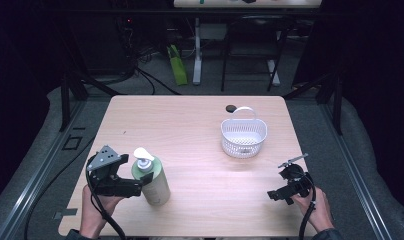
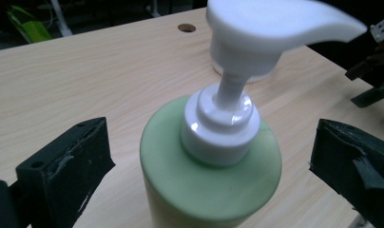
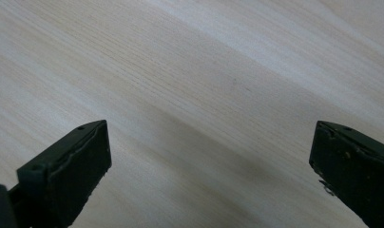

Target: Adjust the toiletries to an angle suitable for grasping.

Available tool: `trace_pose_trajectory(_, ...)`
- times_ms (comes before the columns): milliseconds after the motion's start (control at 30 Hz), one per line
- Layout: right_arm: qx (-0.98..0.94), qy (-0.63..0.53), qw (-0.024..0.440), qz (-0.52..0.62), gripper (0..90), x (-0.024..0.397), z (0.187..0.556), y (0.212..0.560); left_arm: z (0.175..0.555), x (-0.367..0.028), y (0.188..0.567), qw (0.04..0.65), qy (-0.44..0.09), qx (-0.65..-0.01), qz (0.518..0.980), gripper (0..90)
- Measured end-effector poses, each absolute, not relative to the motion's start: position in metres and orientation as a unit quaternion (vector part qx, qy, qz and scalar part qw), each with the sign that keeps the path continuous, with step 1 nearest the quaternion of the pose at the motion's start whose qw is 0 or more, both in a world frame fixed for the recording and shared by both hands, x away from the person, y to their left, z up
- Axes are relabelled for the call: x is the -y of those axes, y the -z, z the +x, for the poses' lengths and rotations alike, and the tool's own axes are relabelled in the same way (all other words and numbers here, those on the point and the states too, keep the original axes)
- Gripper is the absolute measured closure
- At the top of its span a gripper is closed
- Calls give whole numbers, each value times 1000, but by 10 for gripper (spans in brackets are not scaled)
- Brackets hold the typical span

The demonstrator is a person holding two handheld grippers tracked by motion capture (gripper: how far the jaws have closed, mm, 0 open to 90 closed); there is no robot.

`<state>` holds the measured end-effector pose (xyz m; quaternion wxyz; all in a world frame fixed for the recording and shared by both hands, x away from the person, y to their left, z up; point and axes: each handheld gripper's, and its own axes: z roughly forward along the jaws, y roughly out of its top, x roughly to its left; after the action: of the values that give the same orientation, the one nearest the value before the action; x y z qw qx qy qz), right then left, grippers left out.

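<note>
One green pump bottle (image 2: 211, 175) upright between wide-spread left claw (image 2: 211, 164) jaws, untouched.

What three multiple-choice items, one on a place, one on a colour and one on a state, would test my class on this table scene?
1. Where does the basket stand?
A. the table's far right part
B. the near left corner
C. the floor

2. What colour is the pump bottle's body?
A. red
B. pale green
C. black

3. How are the left gripper's jaws?
A. shut on the basket
B. shut tight on nothing
C. open on either side of the bottle

Answers:
1 A, the high view shows it far and right.
2 B, green with a white pump.
3 C, gaps show on both sides.
</note>
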<state>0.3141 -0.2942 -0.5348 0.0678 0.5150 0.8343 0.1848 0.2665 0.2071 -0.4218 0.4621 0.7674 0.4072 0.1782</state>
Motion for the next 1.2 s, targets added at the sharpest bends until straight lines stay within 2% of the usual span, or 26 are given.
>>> trace_pose_trajectory(467, -838, -183, 64, 510, 0, 292, 314, 536, 272, -190, 416, 476, -217, -399, 753, 4)
trace_pose_trajectory(633, -839, -182, 62, 510, 0, 292, 314, 536, 271, -188, 415, 483, -221, -392, 751, 78)
trace_pose_trajectory(700, -838, -182, 61, 510, 0, 292, 314, 537, 270, -188, 414, 489, -223, -389, 748, 164)
trace_pose_trajectory(733, -838, -182, 61, 511, 0, 292, 314, 537, 270, -188, 414, 493, -226, -388, 745, 179)
trace_pose_trajectory(800, -838, -180, 60, 511, 0, 292, 314, 537, 269, -189, 414, 494, -227, -387, 744, 277)
trace_pose_trajectory(933, -840, -180, 60, 509, 0, 292, 315, 538, 267, -194, 413, 513, -234, -397, 724, 399)
trace_pose_trajectory(1033, -841, -178, 59, 508, 0, 292, 315, 537, 267, -195, 413, 517, -234, -396, 722, 451)
trace_pose_trajectory(1067, -841, -176, 59, 508, 0, 292, 315, 538, 267, -194, 413, 518, -236, -396, 721, 498)
trace_pose_trajectory(1133, -840, -178, 57, 509, 0, 292, 315, 538, 266, -193, 413, 522, -236, -392, 720, 518)
trace_pose_trajectory(1200, -839, -174, 63, 512, 0, 292, 315, 538, 265, -191, 413, 522, -240, -386, 722, 597)
